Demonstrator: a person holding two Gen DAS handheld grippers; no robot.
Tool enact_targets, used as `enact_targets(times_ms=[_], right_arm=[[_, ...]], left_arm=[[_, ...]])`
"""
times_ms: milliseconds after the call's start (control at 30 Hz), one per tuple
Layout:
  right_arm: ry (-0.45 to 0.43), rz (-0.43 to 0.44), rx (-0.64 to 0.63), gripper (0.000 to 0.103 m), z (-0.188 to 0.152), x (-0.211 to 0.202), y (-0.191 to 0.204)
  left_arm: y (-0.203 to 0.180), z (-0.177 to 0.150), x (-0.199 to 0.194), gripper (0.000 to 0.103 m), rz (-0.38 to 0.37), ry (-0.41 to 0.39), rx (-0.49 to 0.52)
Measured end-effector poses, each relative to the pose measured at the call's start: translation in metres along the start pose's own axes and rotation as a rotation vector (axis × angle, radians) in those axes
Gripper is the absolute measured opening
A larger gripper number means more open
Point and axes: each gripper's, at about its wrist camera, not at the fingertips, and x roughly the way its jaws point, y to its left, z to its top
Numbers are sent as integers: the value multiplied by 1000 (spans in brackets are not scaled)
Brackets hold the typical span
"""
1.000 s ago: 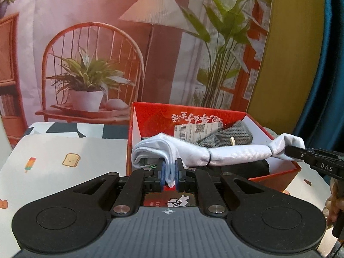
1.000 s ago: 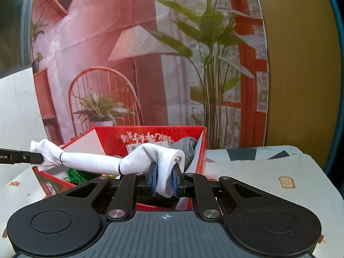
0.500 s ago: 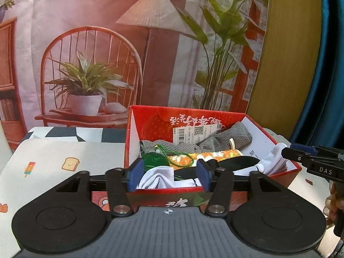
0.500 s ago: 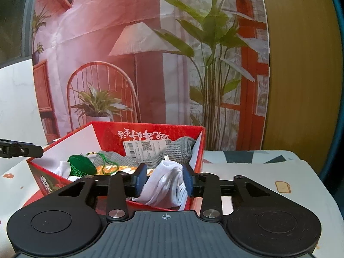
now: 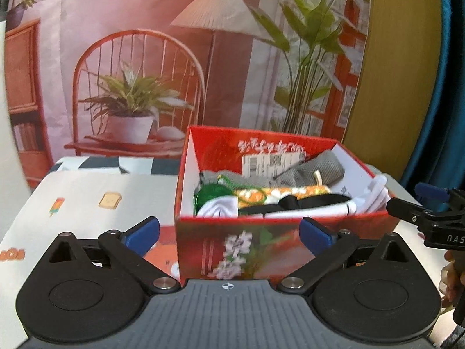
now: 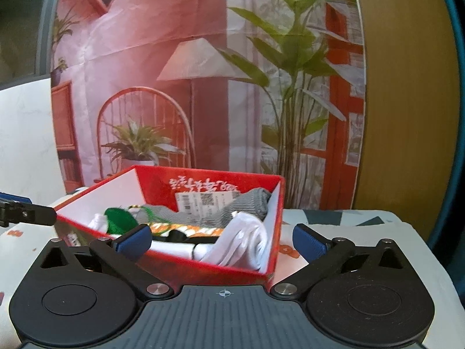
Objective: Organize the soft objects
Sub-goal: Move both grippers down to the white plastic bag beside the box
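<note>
A red box [image 5: 261, 250] [image 6: 209, 267] stands on the table and holds soft things. A white sock [image 5: 369, 197] [image 6: 247, 244] lies across its front part, over a black piece [image 5: 308, 202]. Behind it lie an orange patterned cloth [image 5: 279, 193], a green mesh bag [image 5: 209, 193] [image 6: 119, 218] and a grey knit piece [image 5: 314, 171] [image 6: 247, 206]. My left gripper [image 5: 228, 232] is wide open and empty in front of the box. My right gripper [image 6: 222, 240] is wide open and empty at the box's near corner.
The table cover [image 5: 87, 203] carries small food prints. A printed backdrop [image 5: 174, 58] with a chair, lamp and plants hangs behind the table. The right gripper's fingers [image 5: 430, 203] show at the right edge of the left wrist view.
Both grippers opened and let go of the white sock, which dropped into the red box. Both have since drawn back from the box and opened wider.
</note>
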Motion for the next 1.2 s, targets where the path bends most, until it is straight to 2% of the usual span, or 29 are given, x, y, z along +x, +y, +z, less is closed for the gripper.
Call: enact_targets(times_ms=[333,567,733,900,1200], right_arm=[[-17,54,-10,102,-30,-31,23],[66,103,-25,102,-63,-31,44],[120,136,-80,102,-89,-31,62],[150,158,-110,102,-102,-30,72],[179,169,-121,102,-106,-24,70]], left_arm=[[1,-44,-20,103,-14,40,-16],[-5,-78,-19,103,11,78,8],[-4,-97,-19,103,26,105,-9],[-5,-107,-14,103,47,136,-3],[3,-109,-15,103,72,118,-58]])
